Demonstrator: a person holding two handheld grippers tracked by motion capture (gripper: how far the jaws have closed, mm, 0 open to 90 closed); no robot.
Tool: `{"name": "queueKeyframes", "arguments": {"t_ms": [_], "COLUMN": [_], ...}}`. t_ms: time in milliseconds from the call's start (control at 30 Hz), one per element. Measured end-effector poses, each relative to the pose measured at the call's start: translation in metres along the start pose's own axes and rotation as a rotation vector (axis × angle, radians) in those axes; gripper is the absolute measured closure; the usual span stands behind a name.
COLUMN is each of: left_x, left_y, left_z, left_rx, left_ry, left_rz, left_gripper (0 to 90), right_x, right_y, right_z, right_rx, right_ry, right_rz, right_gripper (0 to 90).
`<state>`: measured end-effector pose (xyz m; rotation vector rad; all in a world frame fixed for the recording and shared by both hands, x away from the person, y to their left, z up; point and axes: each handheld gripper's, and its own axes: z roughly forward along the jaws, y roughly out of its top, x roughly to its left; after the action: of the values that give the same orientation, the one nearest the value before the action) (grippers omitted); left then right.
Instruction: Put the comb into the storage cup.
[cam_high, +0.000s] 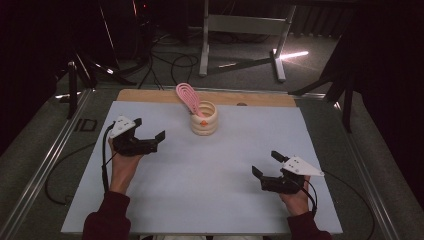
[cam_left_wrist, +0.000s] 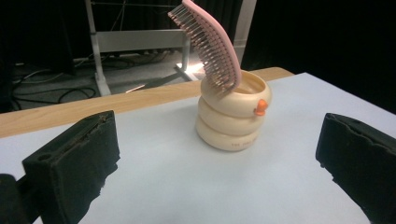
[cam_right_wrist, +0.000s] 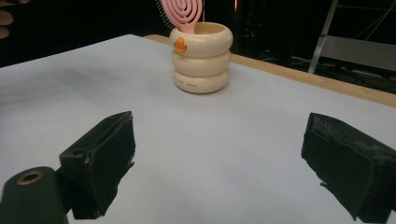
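Currently, the left tool rests at 9 o'clock on the worktop, jaws spread wide and released, holding nothing. The right tool rests at 4 o'clock, likewise released with its jaws well apart. A cream ribbed holder stands upright at 12 o'clock, near the far edge. A pink hairbrush stands inside the holder, head up, tilted toward 10 o'clock. Both tools are well apart from the holder.
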<state>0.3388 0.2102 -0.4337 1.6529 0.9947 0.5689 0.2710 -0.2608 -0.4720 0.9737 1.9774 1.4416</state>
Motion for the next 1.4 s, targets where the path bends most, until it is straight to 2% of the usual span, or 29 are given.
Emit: {"name": "queueKeyframes", "arguments": {"t_ms": [100,233,333,433,533,567,633,800,900,1200,1333,1400], "left_x": [0.002,0.002,0.0,0.0,-0.001,-0.002,-0.002,-0.003,0.0,0.002,-0.002,-0.001], "left_y": [-0.006,-0.016,-0.024,-0.032,-0.037,-0.041,-0.044,-0.048,-0.052,-0.068,-0.074,-0.074], "left_z": [-0.009,-0.019,-0.027,-0.032,-0.034,-0.037,-0.04,-0.05,-0.056,-0.068,-0.07,-0.073], "left_rx": [-0.001,0.004,-0.005,-0.012,-0.01,-0.008,-0.021,-0.05,-0.059,-0.041,-0.015,-0.032], "left_ry": [0.002,0.016,0.048,0.049,0.048,0.06,0.057,0.092,0.091,0.109,0.122,0.119], "left_rz": [0.0,0.02,0.041,0.036,0.041,0.054,0.049,0.077,0.066,0.073,0.105,0.098], "left_gripper": [0.0,0.0,0.0,0.0,0.0,0.0,0.0,0.0,0.0,0.0,0.0,0.0], "right_x": [-0.001,-0.001,-0.001,-0.001,-0.002,-0.002,-0.002,-0.004,-0.005,-0.006,-0.003,-0.004], "right_y": [0.0,0.0,0.0,0.0,0.0,0.0,0.0,-0.001,-0.002,-0.004,-0.005,-0.005], "right_z": [-0.001,-0.001,-0.001,-0.002,-0.002,-0.003,-0.004,-0.006,-0.007,-0.007,-0.005,-0.006], "right_rx": [-0.003,-0.003,-0.006,-0.007,-0.01,-0.011,-0.012,-0.021,-0.025,-0.024,-0.025,-0.028], "right_ry": [-0.005,-0.005,-0.006,-0.008,-0.01,-0.01,-0.012,-0.018,-0.023,-0.039,-0.051,-0.055], "right_rz": [-0.002,-0.003,-0.005,-0.004,-0.005,-0.004,-0.001,-0.001,-0.003,-0.013,-0.024,-0.024], "right_gripper": [9.9,9.9,9.9,9.9,9.9,9.9,9.9,9.8,9.8,9.8,9.8,9.9]}}
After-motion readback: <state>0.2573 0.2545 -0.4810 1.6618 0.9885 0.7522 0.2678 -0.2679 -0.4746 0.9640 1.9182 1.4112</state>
